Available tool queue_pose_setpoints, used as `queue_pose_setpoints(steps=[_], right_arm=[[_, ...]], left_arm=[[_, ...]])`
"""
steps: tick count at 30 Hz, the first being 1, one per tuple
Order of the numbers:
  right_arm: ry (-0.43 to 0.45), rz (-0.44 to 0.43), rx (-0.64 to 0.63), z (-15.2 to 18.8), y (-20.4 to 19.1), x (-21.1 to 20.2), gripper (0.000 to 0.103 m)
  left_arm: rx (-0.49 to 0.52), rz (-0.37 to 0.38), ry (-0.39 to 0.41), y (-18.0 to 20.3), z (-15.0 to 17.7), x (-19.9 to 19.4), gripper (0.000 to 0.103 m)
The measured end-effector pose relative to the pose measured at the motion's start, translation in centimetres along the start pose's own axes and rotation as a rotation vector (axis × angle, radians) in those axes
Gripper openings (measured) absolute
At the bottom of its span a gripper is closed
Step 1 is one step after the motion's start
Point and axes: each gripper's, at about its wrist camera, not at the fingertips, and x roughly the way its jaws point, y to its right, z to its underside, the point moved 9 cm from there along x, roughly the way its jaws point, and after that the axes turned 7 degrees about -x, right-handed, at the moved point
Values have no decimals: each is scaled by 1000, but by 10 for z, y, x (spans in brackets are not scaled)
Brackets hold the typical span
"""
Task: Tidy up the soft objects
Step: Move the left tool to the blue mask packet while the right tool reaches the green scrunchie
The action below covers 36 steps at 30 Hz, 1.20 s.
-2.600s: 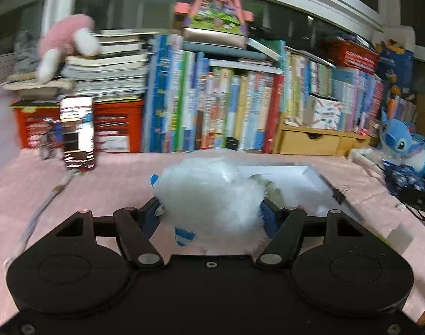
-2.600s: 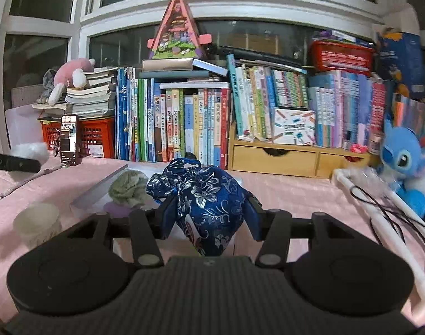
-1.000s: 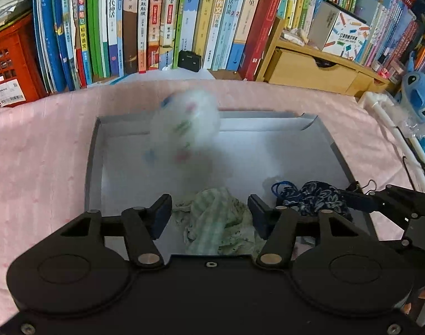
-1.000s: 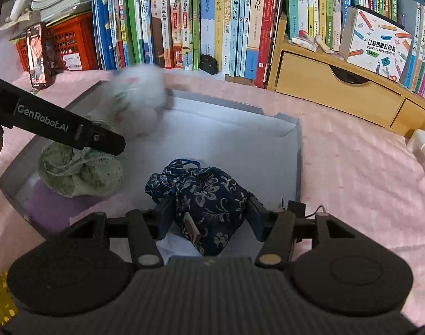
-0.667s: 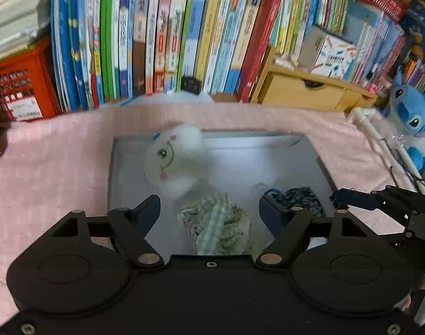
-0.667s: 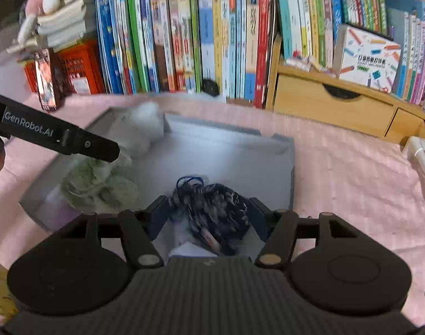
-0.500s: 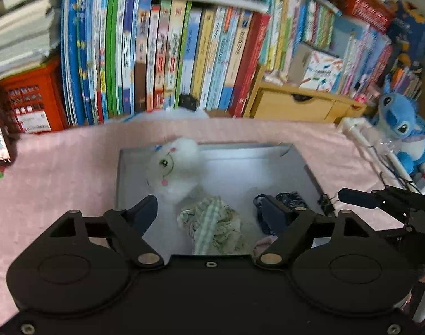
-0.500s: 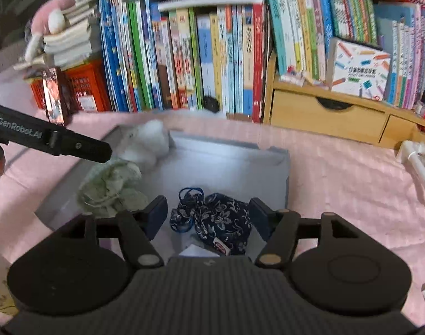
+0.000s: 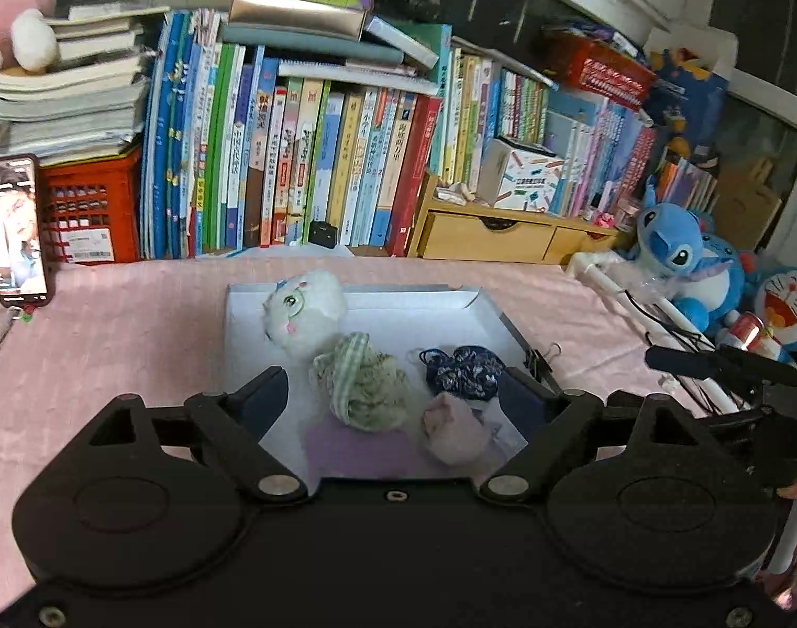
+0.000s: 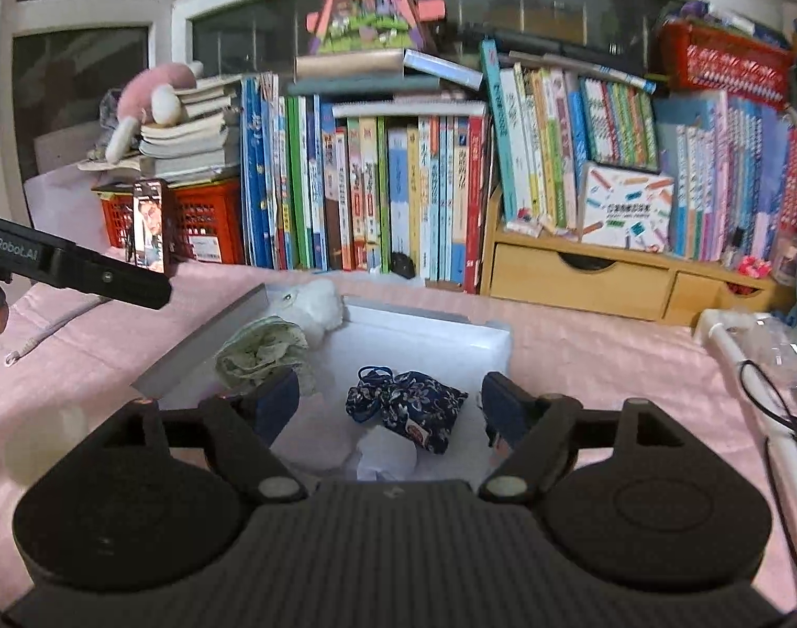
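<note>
Right wrist: pouch (image 10: pixel 406 408) below gripper (image 10: pixel 390 405)

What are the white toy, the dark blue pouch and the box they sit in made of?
White toy: fluffy plush, by its fuzzy outline. Dark blue pouch: printed flowered cloth, soft and creased. Box: probably matte white cardboard, with thin folded walls.
</note>
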Motion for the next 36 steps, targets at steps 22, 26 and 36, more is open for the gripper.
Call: queue_pose_setpoints(steps=[22,26,36], right_arm=[[55,73,-102,68,-24,-70,91],[49,76,-126,75,-29,-69,91],[63,65,-221,89,-50,-69,95]], left_arm=[[92,102,77,26,112,-116,90],[134,116,78,37,131,-126,90],[211,124,10,61,192,-114,92]])
